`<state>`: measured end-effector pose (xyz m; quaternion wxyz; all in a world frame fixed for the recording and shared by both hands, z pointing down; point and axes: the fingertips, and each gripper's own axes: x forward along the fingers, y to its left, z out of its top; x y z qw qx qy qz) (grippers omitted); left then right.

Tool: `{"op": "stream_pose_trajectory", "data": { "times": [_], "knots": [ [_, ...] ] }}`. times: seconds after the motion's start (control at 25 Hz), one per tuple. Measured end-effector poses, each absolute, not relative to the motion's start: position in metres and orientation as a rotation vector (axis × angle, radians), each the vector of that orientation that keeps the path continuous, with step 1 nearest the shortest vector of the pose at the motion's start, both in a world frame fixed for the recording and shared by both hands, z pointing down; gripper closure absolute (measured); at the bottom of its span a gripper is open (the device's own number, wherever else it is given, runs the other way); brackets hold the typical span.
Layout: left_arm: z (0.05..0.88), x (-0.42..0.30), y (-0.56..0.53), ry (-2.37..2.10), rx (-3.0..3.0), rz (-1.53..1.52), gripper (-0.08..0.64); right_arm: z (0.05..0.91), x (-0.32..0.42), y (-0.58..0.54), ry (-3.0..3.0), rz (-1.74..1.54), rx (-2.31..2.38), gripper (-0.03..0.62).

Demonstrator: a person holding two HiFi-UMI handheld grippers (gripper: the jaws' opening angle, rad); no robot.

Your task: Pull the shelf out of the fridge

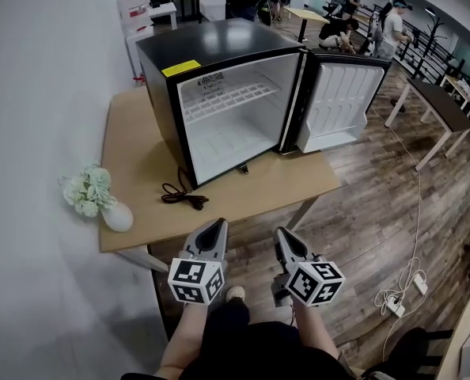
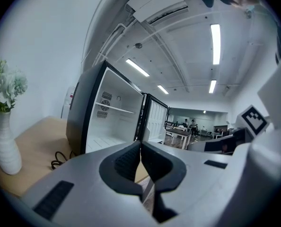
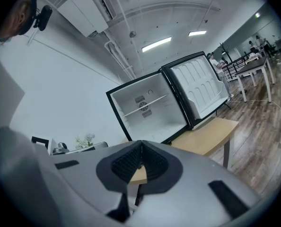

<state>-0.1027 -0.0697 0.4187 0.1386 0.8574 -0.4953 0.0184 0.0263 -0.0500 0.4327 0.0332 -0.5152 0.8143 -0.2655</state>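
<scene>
head view: looks steeply down on a wooden table (image 1: 140, 172) set against a white wall (image 1: 37, 93).
fridge (image 1: 219, 46): small and black, on the table at 12 o'clock from both grippers; its door (image 1: 342, 101) stands swung wide open toward 2 o'clock.
shelf (image 1: 229, 97): white wire rack, lying level across the upper part of the white cavity, fully inside the fridge.
cord (image 1: 183, 197): black, coiled on the table just before the fridge, at 11 o'clock from the left gripper.
vase (image 1: 118, 217): white, with pale flowers (image 1: 89, 188), at 9 o'clock from the left gripper, near the wall.
left gripper (image 1: 218, 223): at 6 o'clock in the picture, by the table's front edge, well apart from the fridge.
right gripper (image 1: 281, 233): just beside it at 3 o'clock, over the wooden floor.

left gripper view: left gripper (image 2: 140, 145) has its jaws pressed together, with nothing between them.
ahead: fridge (image 2: 83, 112) at 11 o'clock, shelf (image 2: 117, 109) in place inside; vase (image 2: 5, 150) at 9 o'clock; cord (image 2: 60, 160) on the table (image 2: 36, 136).

right gripper view: right gripper (image 3: 140, 151) has its jaws closed tip to tip and holds nothing.
ahead: fridge (image 3: 119, 112) at 12 o'clock, shelf (image 3: 147, 104) spanning the cavity; door (image 3: 202, 91) at 1 o'clock; table (image 3: 211, 134) at 3 o'clock; flowers (image 3: 83, 141) at 9 o'clock.
</scene>
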Motion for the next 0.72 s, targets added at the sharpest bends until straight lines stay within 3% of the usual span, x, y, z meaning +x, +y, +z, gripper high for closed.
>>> {"op": "stream_pose_trajectory", "data": {
  "times": [0.72],
  "knots": [
    [0.427, -0.114, -0.165, -1.413, 2.495, 0.035, 0.554, 0.444, 0.011, -0.148, 2.497, -0.82, -1.581, 0.6]
  ]
}}
